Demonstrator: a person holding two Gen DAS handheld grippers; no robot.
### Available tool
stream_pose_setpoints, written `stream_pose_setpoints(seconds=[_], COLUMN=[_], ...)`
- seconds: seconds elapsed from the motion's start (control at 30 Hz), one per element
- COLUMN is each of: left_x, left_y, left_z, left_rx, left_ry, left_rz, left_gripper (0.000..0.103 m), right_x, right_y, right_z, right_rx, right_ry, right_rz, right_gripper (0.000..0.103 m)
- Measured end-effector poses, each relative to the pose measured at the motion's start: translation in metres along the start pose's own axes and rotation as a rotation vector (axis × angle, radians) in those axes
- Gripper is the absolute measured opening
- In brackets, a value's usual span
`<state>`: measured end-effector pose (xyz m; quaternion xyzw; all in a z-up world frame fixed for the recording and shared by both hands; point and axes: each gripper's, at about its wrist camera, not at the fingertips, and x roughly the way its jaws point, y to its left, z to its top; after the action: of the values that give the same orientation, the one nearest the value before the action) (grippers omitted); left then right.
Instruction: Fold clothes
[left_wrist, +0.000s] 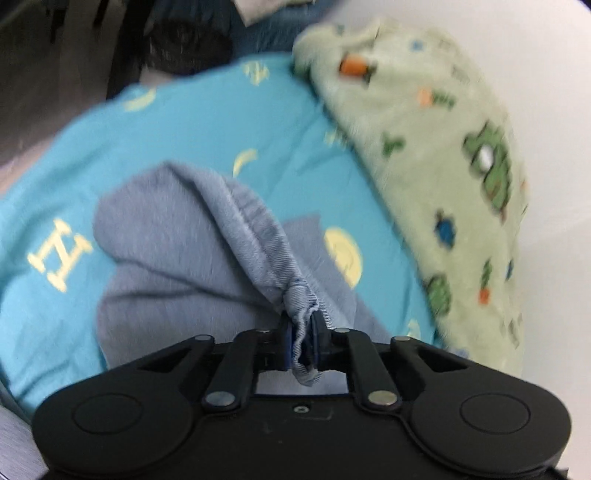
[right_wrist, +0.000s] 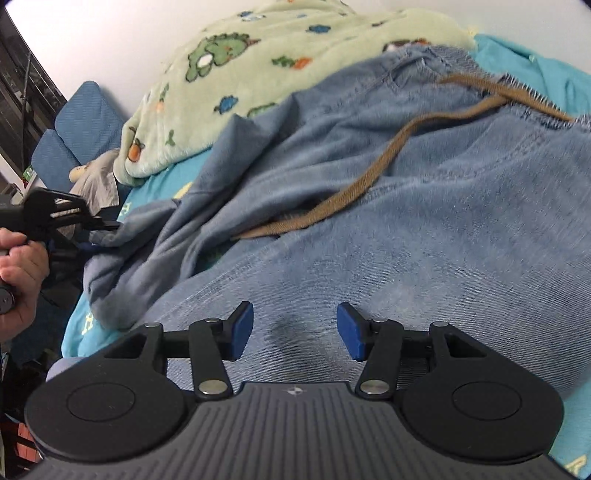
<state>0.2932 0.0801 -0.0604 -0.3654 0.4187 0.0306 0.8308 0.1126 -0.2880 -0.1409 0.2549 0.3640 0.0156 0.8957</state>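
A pair of light blue denim trousers with a brown drawstring lies spread on the bed. My left gripper is shut on the hem of one trouser leg, lifted off the sheet. It also shows at the left of the right wrist view, pinching that leg end. My right gripper is open and empty, hovering just above the denim near the waist part.
A turquoise bed sheet with yellow prints covers the bed. A pale green fleece blanket with a frog pattern lies bunched by the white wall; it also shows in the right wrist view. Blue cushions sit at far left.
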Motion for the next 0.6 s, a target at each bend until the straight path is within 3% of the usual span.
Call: stream_pose_setpoints(seconds=[0.13, 0.3, 0.4, 0.47, 0.6], left_x=[-0.051, -0.127, -0.162, -0.172, -0.156], left_y=[-0.001, 0.02, 0.045, 0.066, 0.111], left_z=[0.028, 0.073, 0.095, 0.107, 0.13], left_rx=[0.003, -0.132, -0.212, -0.27, -0.367], left_ry=[-0.153, -0.311, -0.398, -0.421, -0.389], left_rz=[-0.048, -0.072, -0.036, 0.003, 0.087], left_gripper=[0.005, 0.005, 0.005, 0.006, 0.006], right_x=[0.0, -0.005, -0.009, -0.012, -0.012], right_y=[0.003, 0.006, 0.007, 0.008, 0.012], right_z=[0.0, -0.001, -0.001, 0.0, -0.001], right_rx=[-0.014, -0.031, -0.038, -0.046, -0.077], right_ry=[-0.003, -0.015, -0.027, -0.035, -0.032], right_rz=[0.001, -0.013, -0.024, -0.032, -0.036], right_gripper=[0.054, 0.054, 0.054, 0.054, 0.054])
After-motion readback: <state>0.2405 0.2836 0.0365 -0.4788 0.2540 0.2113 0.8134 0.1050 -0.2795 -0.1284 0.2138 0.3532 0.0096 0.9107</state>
